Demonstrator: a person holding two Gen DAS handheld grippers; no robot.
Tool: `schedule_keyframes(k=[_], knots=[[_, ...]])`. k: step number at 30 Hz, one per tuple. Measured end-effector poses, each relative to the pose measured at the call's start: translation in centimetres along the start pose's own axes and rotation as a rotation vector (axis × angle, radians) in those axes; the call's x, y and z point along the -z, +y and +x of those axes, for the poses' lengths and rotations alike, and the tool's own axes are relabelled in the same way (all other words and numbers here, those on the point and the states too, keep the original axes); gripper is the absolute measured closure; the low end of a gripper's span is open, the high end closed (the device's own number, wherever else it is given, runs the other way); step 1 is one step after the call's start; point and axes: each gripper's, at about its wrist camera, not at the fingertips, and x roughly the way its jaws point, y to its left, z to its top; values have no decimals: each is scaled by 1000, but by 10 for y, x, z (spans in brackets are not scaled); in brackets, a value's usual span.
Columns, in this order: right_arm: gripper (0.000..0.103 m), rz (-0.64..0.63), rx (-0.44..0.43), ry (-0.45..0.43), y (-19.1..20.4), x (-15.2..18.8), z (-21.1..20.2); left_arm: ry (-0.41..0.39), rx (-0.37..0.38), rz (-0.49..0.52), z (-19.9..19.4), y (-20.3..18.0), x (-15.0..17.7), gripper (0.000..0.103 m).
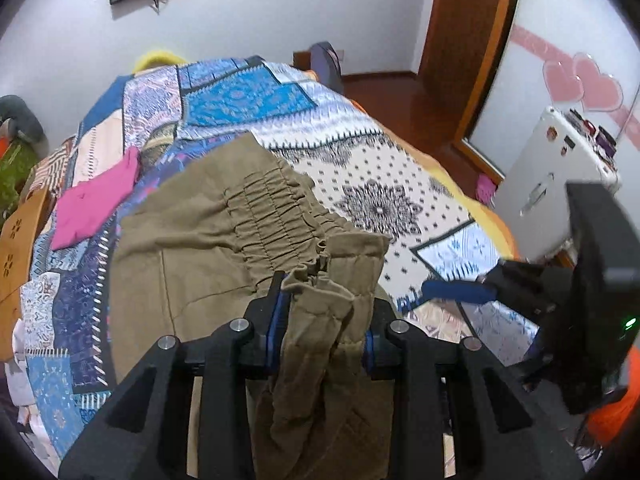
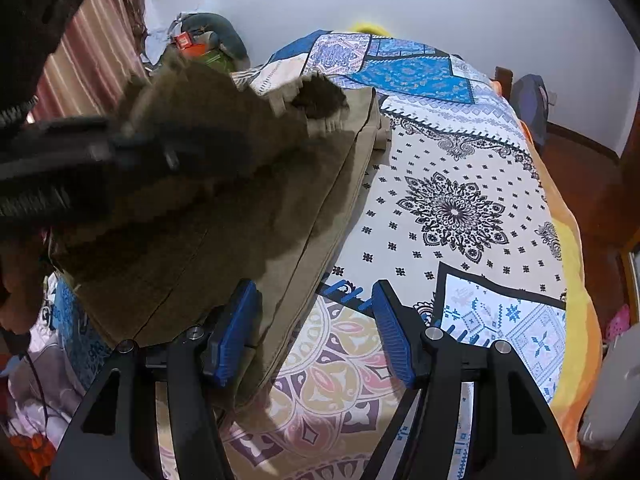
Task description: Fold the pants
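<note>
Olive-brown pants (image 1: 200,240) with a gathered elastic waistband lie on the patterned bedspread (image 1: 360,184). My left gripper (image 1: 324,300) is shut on a bunched part of the waistband and holds it lifted above the rest of the cloth. In the right wrist view the pants (image 2: 248,216) lie at the left, with the lifted part and the left gripper (image 2: 120,148) blurred above them. My right gripper (image 2: 316,320) is open and empty, just above the pants' right edge; it also shows in the left wrist view (image 1: 460,292) at the right.
A pink folded garment (image 1: 96,204) lies on the bed left of the pants. A white cabinet (image 1: 560,176) stands right of the bed. Clutter (image 2: 208,44) sits at the bed's far left. A wooden floor (image 1: 400,92) and door lie beyond.
</note>
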Motion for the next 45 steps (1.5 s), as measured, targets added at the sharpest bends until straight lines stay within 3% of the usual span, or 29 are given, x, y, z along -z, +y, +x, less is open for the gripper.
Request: schedule_keyframes(k=[4, 11, 16, 19, 23, 28, 31, 33, 38, 45], knots=[[47, -4, 25, -19, -2, -1, -12, 7, 41, 3, -2, -4, 1, 50], [47, 31, 56, -85, -14, -7, -39, -61, 81, -2, -35, -7, 3, 44], [47, 23, 57, -132, -10, -12, -57, -154, 41, -45, -70, 18, 8, 27], [47, 13, 49, -151, -5, -18, -61, -139, -47, -64, -68, 42, 15, 26], [46, 0, 20, -170, 8, -28, -59, -50, -134, -95, -42, 70, 32, 26], [46, -39, 8, -161, 26, -31, -39, 35, -118, -136, -11, 83, 60, 22], [46, -45, 18, -90, 28, -27, -14, 7, -158, -96, -14, 78, 73, 15], [46, -36, 17, -54, 25, -18, -4, 13, -139, -92, -18, 81, 82, 15], [46, 12, -31, -50, 12, -3, -7, 27, -113, -155, -33, 102, 96, 15], [46, 22, -23, -64, 13, -1, -9, -26, -218, -251, -68, 140, 90, 15]])
